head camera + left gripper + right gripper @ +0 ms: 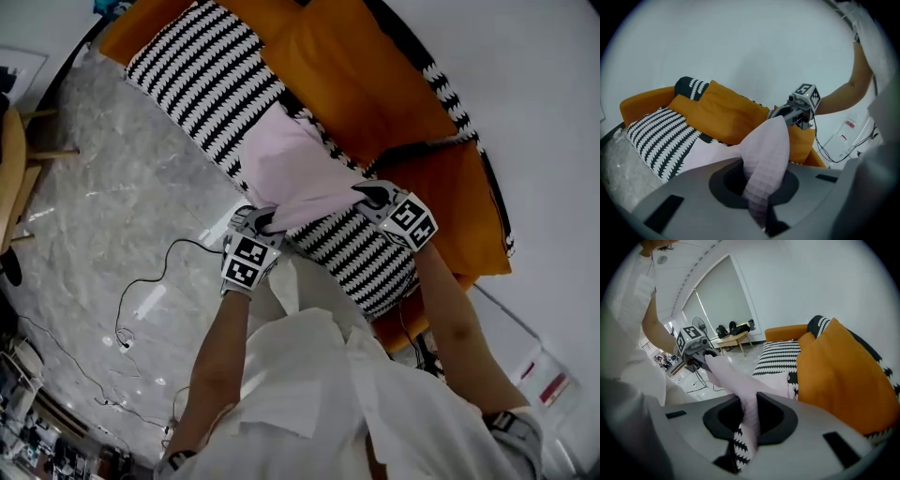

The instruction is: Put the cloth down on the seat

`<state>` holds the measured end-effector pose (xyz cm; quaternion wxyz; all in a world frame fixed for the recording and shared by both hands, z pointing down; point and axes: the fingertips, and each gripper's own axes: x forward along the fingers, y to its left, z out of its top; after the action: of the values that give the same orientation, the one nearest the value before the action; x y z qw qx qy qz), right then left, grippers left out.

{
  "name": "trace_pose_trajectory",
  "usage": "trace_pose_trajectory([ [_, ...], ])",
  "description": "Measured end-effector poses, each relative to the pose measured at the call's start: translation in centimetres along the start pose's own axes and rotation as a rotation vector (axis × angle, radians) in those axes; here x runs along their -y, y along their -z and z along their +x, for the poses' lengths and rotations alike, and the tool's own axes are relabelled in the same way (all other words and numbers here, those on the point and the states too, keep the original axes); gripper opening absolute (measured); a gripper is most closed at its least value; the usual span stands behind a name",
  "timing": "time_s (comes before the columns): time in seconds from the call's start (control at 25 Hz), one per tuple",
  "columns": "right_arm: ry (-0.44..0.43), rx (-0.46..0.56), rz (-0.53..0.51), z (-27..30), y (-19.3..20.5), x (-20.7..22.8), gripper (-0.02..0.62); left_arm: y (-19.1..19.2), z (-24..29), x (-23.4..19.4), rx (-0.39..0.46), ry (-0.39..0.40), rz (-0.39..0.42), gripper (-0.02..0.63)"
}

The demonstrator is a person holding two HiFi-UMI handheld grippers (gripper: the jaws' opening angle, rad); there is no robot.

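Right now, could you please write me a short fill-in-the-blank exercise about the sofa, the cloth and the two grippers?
1. The seat has a cover striped black and ____.
2. The cushion behind it is ____.
3. The cloth, stretched over the seat, is pale ____.
4. The left gripper and the right gripper both have their fingers shut on the ____.

Missing words: white; orange; pink; cloth.
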<state>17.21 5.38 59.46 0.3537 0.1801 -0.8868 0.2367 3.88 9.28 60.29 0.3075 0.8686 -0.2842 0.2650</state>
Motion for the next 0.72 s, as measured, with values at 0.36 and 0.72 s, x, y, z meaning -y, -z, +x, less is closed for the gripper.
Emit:
trace_pose_trajectory([
  [0.36,-0.053,-0.11,-0.168,3.4,-1.2,1.9,0.074,2.2,0.9,-3.0,-0.135,0.018,-0.021,0.043],
  [0.72,-0.139,-0.267,-0.299,8.7,-2.4,3.7,0.077,4.7,1.2,-6.8,-0.217,0.003,-0.058,0.056],
])
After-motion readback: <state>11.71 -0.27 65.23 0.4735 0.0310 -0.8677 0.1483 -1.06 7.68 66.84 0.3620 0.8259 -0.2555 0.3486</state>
